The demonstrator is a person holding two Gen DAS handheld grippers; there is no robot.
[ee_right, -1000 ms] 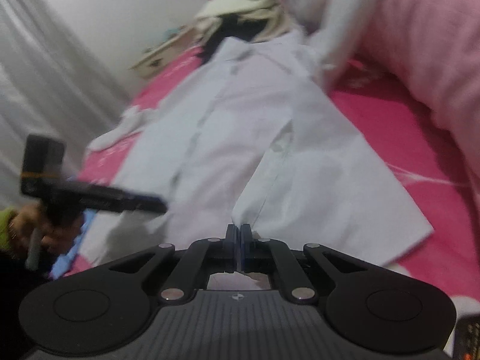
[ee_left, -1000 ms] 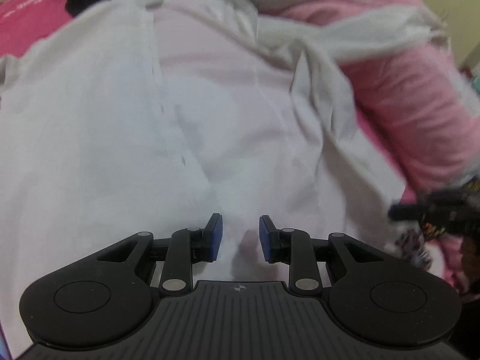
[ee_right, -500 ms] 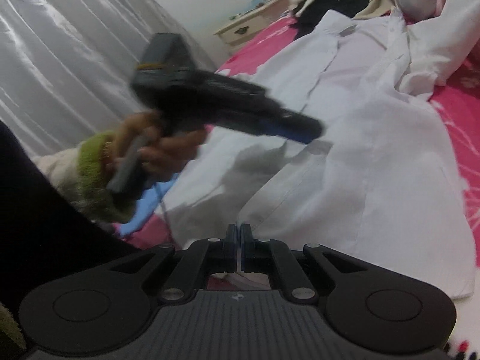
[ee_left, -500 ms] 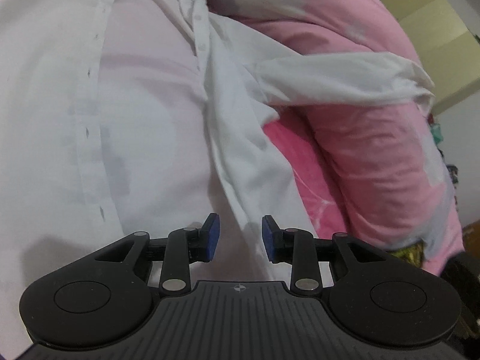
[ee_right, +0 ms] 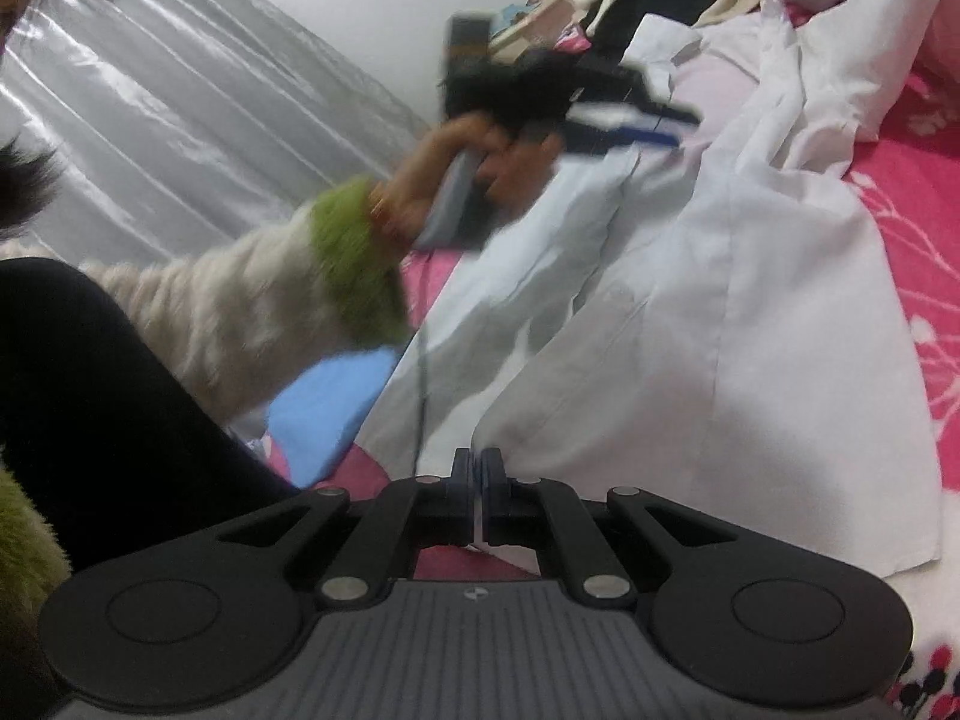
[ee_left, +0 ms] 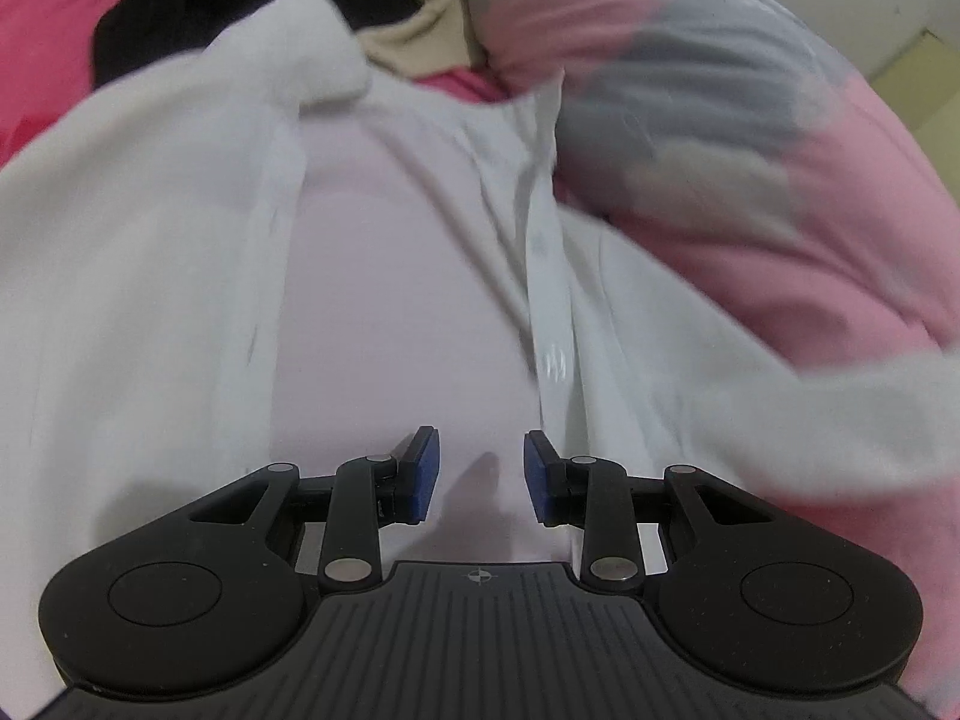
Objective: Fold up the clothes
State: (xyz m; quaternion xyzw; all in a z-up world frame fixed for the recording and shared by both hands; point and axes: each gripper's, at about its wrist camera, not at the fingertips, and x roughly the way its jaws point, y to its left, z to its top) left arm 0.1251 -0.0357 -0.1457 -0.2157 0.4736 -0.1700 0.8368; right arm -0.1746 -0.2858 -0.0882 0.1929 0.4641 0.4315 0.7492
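Shirt (ee_right: 750, 300) hem pinched by right hand-held gripper (ee_right: 477, 468).

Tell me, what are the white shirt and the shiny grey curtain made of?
White shirt: looks like thin woven cloth, maybe cotton, matte; it creases softly and the pink bed shows faintly through it. Curtain: probably satin-like fabric, glossy; bright streaks run along its folds. Neither can be told for certain.
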